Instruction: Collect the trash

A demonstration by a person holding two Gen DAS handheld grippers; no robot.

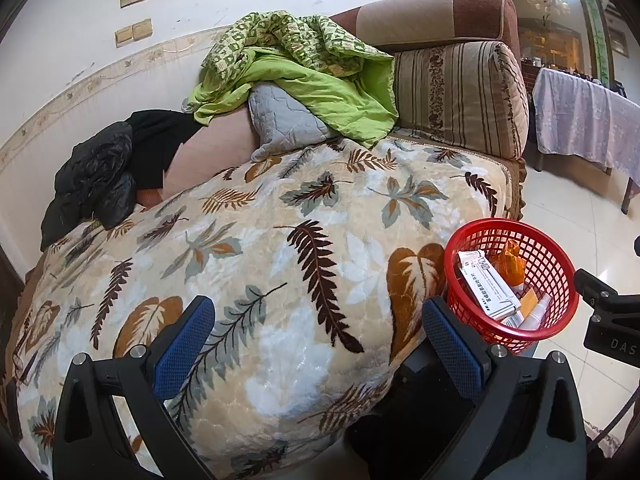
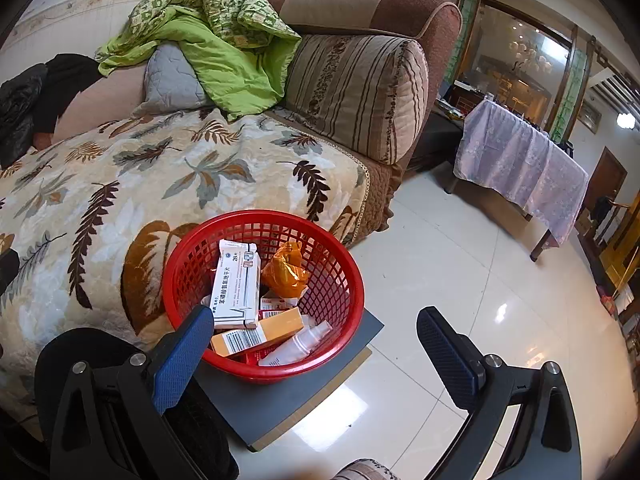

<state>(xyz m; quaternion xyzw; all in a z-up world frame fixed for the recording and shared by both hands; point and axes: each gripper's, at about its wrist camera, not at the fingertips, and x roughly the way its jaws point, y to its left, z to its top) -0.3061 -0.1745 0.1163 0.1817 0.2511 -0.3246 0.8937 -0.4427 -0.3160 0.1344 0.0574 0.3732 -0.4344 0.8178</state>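
A red plastic basket [image 2: 340,280] stands on a grey board [image 2: 304,392] beside the sofa; it also shows in the left wrist view [image 1: 556,264]. It holds a white medicine box [image 2: 236,288], an orange box [image 2: 260,332], a crumpled orange wrapper [image 2: 284,272] and a small white bottle [image 2: 300,342]. My right gripper [image 2: 316,352] is open and empty, just in front of the basket, its left finger near the rim. My left gripper [image 1: 316,344] is open and empty above the leaf-patterned blanket [image 1: 280,248], left of the basket.
The sofa carries a striped cushion [image 2: 360,96], a green quilt [image 2: 216,36], a grey pillow [image 1: 284,120] and black clothing [image 1: 104,168]. A table with a lilac cloth [image 2: 520,160] stands on the glossy tiled floor [image 2: 460,280] to the right.
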